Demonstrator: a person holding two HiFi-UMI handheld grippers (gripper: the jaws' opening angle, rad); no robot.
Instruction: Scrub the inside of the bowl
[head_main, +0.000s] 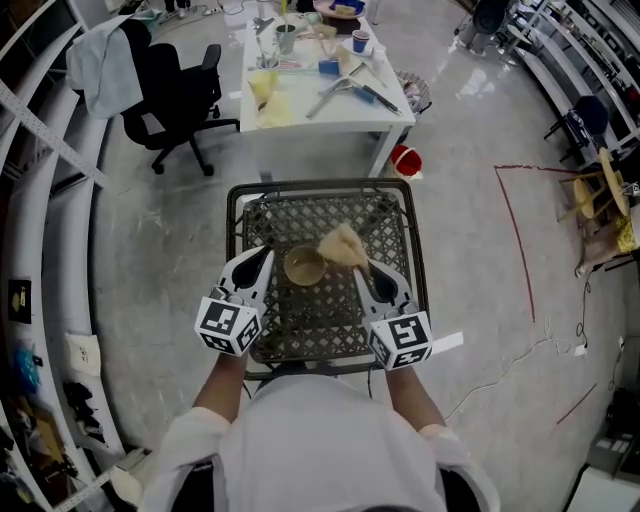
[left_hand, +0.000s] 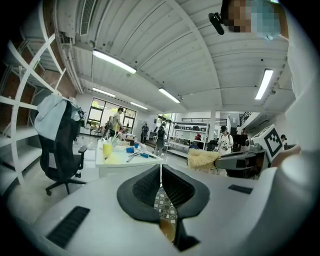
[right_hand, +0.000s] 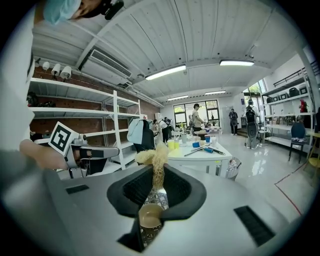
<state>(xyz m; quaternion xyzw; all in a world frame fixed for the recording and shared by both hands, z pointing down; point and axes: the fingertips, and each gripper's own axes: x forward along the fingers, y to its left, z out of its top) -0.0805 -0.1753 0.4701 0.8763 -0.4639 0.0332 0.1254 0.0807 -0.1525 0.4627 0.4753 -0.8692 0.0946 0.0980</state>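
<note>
Over table (head_main: 300, 215), left tongs (head_main: 266, 253), right tongs (head_main: 361, 268) flank bowl (head_main: 304, 266).

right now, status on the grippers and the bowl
Left gripper jaws shut, empty, left of bowl. Right gripper shut on loofah scrubber, not yet inside. Bowl upright on mesh table, nothing in the way.
</note>
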